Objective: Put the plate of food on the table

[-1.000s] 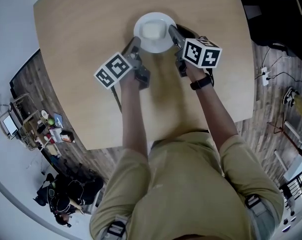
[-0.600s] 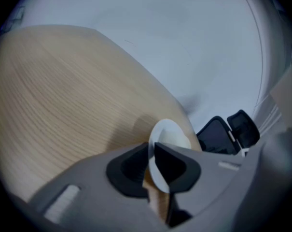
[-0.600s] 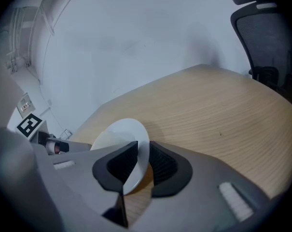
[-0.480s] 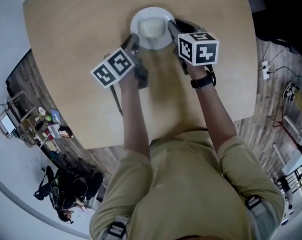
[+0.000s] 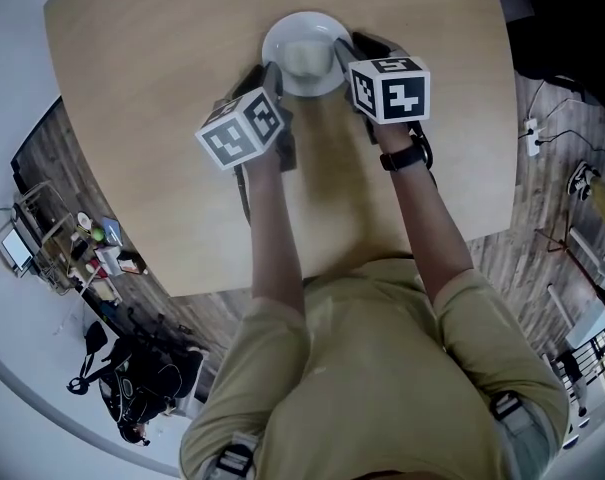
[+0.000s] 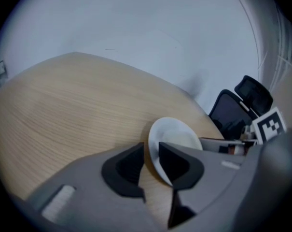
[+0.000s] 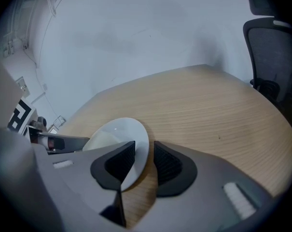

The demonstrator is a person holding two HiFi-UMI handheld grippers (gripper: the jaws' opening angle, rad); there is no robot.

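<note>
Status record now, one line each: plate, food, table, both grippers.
plate: white, appears to rest on the table
food: pale portion in its middle
table: light wood top
left gripper: jaws have just been opening; apart, plate's left rim between them
right gripper: jaws have just been opening; apart, right rim between them
task: plate down, grippers not yet withdrawn

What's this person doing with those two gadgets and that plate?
A person holds a two-jaw gripper in each hand at a white plate of pale food, which appears to rest on the wooden table. The left gripper and right gripper straddle opposite sides of its rim. Both pairs of jaws have just been opening and stand clear of the rim, so the plate looks released.
</note>
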